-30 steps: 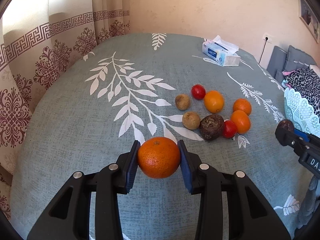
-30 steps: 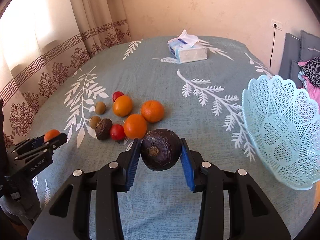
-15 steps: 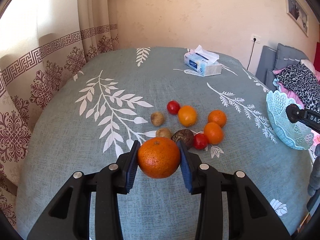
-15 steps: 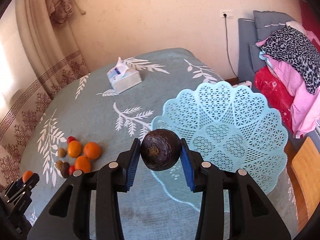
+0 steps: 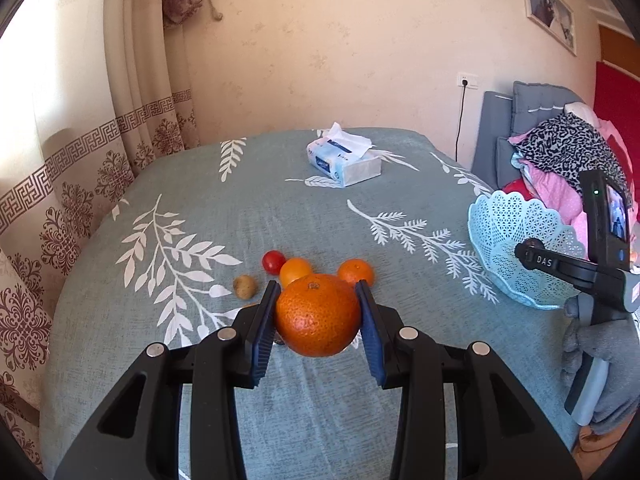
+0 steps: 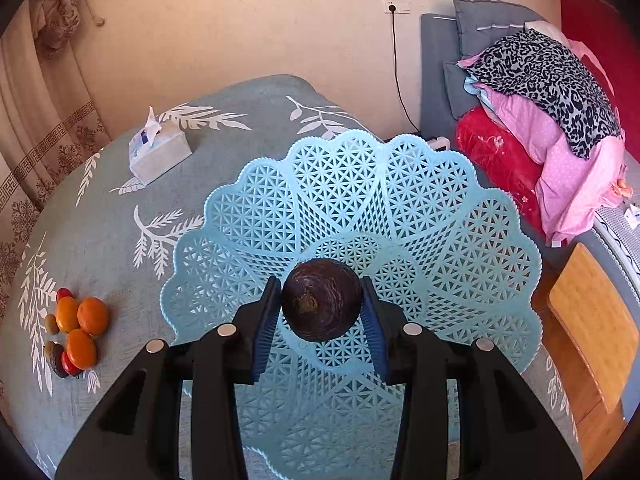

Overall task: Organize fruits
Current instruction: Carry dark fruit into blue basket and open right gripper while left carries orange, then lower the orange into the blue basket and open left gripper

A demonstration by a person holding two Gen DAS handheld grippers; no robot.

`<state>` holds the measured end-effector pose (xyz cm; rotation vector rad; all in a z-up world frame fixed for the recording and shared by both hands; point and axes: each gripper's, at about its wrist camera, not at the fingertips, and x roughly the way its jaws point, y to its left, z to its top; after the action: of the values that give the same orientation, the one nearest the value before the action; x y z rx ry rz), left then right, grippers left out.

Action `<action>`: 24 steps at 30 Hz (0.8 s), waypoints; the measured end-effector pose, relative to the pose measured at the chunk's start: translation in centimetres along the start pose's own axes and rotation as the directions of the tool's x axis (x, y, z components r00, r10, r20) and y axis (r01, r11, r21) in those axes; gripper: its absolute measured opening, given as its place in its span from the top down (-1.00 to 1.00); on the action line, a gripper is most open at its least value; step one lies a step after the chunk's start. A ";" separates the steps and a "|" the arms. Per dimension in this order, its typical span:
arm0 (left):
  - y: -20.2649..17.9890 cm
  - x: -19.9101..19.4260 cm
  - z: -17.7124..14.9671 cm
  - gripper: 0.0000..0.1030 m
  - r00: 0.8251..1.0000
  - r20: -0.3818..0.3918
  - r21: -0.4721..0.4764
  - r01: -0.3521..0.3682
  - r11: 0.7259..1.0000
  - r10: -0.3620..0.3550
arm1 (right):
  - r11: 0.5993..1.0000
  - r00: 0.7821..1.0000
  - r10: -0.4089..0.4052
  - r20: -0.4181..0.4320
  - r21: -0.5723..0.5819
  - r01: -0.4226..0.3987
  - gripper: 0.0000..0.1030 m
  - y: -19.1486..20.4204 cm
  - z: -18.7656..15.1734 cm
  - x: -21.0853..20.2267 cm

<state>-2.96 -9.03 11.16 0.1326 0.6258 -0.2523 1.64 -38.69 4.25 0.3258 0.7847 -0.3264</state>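
Observation:
My left gripper (image 5: 318, 314) is shut on a large orange (image 5: 318, 316) and holds it above the table, in front of the loose fruit. My right gripper (image 6: 320, 312) is shut on a dark purple passion fruit (image 6: 322, 306) and holds it over the middle of the light blue lattice basket (image 6: 440, 220). The basket also shows in the left wrist view (image 5: 508, 240) at the table's right edge, with my right gripper (image 5: 532, 256) above it. Loose fruit lies on the cloth: a red tomato (image 5: 273, 261), oranges (image 5: 355, 271) and a kiwi (image 5: 245, 286).
A tissue box (image 5: 344, 160) stands at the back of the teal leaf-print table (image 5: 200, 208). Curtains hang at the left. A chair with piled clothes (image 6: 552, 100) and a wooden stool (image 6: 592, 328) stand to the right of the table.
My right gripper has carried the passion fruit from the basket's edge to over its middle. My left gripper has lifted and pulled back with the orange, so the fruit pile looks farther off.

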 end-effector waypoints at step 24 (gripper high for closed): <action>-12.1 5.3 3.8 0.25 0.948 -0.113 0.100 0.309 0.946 -0.297 | 0.977 0.980 -0.012 0.199 0.213 -0.031 -0.30 -6.4 3.6 -7.7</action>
<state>0.00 -22.43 10.52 0.1614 0.7276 -0.5842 -3.79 -44.63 11.22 0.4926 0.5507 -0.4296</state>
